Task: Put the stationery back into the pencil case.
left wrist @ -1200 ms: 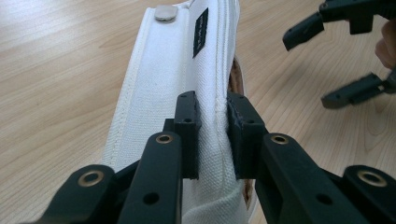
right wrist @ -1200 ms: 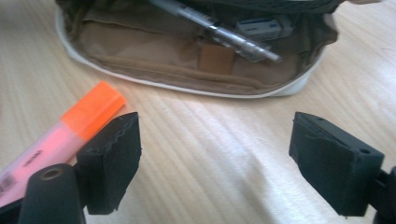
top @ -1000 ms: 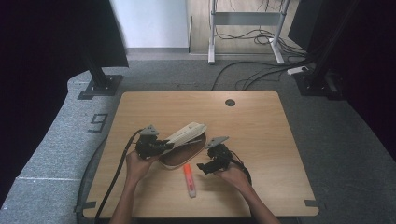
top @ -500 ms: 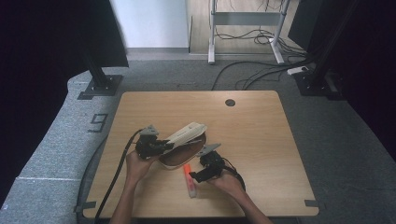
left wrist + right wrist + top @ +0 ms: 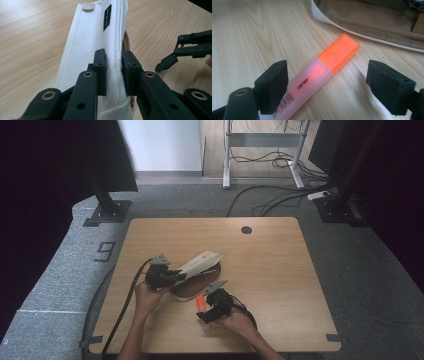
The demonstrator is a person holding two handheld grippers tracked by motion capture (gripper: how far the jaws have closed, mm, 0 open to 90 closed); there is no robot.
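Observation:
A pencil case lies on the wooden table (image 5: 290,280) with its brown inside (image 5: 192,289) showing. Its white flap (image 5: 202,261) is lifted, and my left gripper (image 5: 180,275) is shut on the flap's edge. In the left gripper view both pads pinch the white canvas (image 5: 85,47) at the seam, left gripper (image 5: 113,67). An orange highlighter (image 5: 200,303) lies in front of the case. My right gripper (image 5: 203,315) stands open over it. The highlighter (image 5: 319,72) lies between the jaws of the right gripper (image 5: 329,76), which have just been closing a little and do not touch it.
A round cable hole (image 5: 246,229) sits near the table's far edge. On the grey carpet behind stand a black stand base (image 5: 107,212), a metal frame (image 5: 262,150) and loose cables (image 5: 280,200). The right gripper's tip (image 5: 166,63) shows in the left gripper view.
My right gripper has moved left and a little down, from beside the case to over the highlighter. The left gripper and the lifted flap have stayed put.

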